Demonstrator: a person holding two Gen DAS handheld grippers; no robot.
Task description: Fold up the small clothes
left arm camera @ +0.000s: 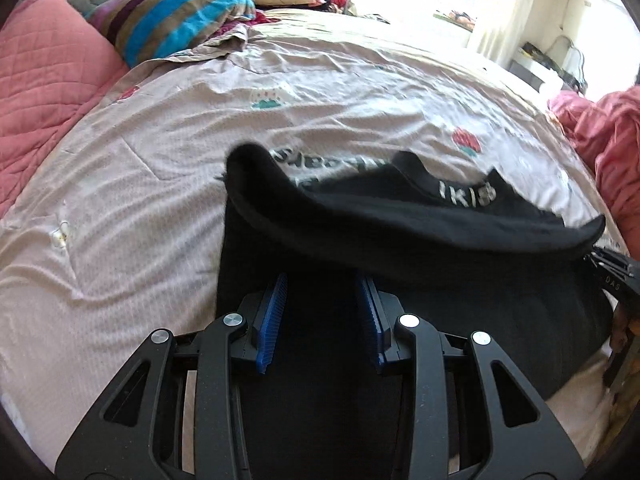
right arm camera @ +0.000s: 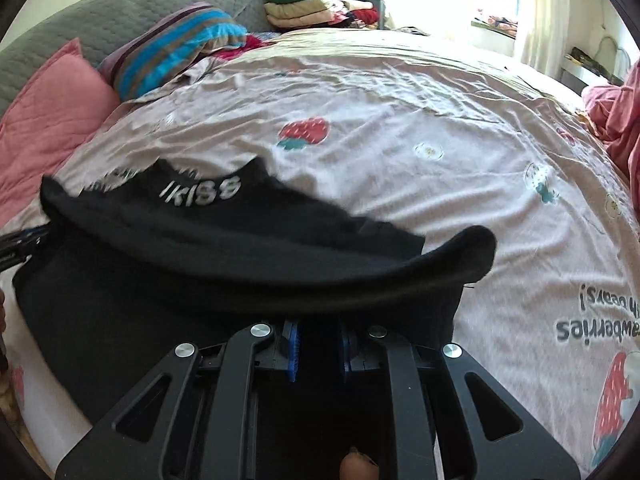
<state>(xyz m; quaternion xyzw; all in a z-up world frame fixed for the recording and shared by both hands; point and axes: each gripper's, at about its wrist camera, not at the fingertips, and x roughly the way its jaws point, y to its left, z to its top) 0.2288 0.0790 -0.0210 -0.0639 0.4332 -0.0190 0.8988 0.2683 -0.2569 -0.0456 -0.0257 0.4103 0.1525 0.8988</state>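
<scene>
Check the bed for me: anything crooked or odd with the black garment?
The black garment is mid-fold: its near edge is lifted and rolled over, sagging between both grippers. The far edge with white lettering lies uneven on the bedsheet. No damage shows.

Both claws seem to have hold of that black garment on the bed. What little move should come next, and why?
Probably carry the lifted edge forward and lay it down over the part with the white lettering. The left gripper and right gripper each pinch the black garment along a raised fold that curls toward that far part on the bedsheet.
</scene>
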